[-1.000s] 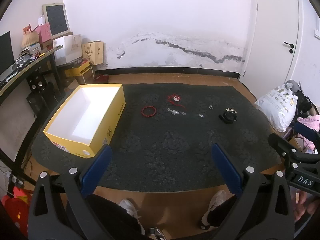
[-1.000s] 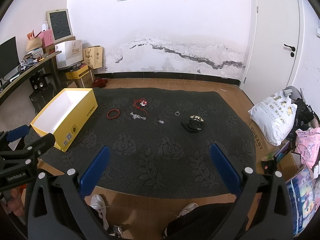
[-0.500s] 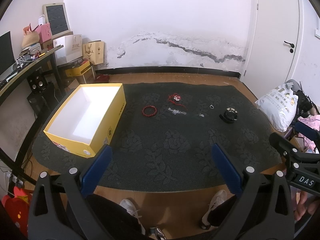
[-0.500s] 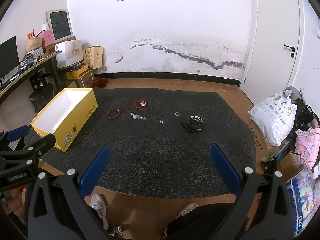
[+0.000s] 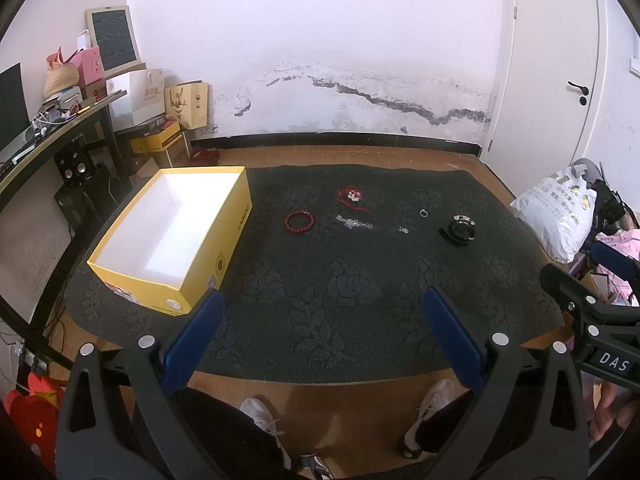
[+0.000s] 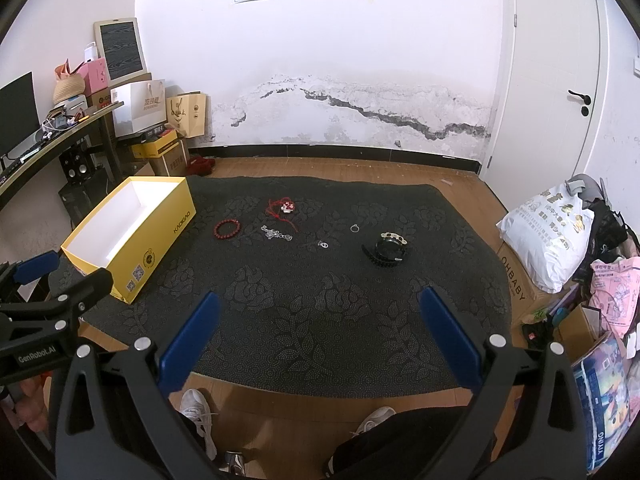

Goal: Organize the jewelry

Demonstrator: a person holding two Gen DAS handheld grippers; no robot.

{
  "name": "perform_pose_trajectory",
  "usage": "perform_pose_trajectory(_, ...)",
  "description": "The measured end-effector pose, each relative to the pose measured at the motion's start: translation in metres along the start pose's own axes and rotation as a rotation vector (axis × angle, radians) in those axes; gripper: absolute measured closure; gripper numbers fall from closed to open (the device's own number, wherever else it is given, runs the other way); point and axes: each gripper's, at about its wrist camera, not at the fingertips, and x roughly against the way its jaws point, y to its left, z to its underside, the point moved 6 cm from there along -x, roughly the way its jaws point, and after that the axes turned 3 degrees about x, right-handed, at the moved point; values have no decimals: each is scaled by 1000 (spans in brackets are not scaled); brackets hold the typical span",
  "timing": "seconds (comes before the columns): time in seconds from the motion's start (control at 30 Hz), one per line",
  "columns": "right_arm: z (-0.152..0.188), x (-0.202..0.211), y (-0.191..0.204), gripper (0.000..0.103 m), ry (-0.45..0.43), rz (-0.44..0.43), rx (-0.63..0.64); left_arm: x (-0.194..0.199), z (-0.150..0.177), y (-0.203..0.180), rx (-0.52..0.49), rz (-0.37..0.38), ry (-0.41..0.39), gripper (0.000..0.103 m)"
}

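Observation:
Jewelry lies on a dark patterned mat (image 5: 340, 292): a red bead bracelet (image 5: 299, 221), a red cord piece (image 5: 352, 197), a silver chain (image 5: 354, 223), a small ring (image 5: 424, 212), a small silver piece (image 5: 404, 230) and a black watch (image 5: 460, 232). An open yellow box (image 5: 224, 240) with a white inside stands at the mat's left. My left gripper (image 5: 320, 332) is open and empty, held high at the mat's near edge. My right gripper (image 6: 320, 330) is open and empty too. The bracelet (image 6: 228, 229), watch (image 6: 388, 250) and box (image 6: 168, 236) show in the right wrist view.
A black desk (image 5: 48, 136) with clutter and bags stands at the left. A white sack (image 5: 556, 216) and bags lie at the right. The person's shoes (image 5: 260, 420) rest on the wooden floor before the mat. A white door (image 5: 560, 80) is at the far right.
Both grippers stay open and nearly still; the views have shifted only slightly.

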Motion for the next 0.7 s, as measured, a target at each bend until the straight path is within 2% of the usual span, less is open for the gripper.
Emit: perform_pose_trajectory(0.7, -2, -2, 0, 6, -5, 7, 10, -3, 1, 1, 5, 1, 5, 6)
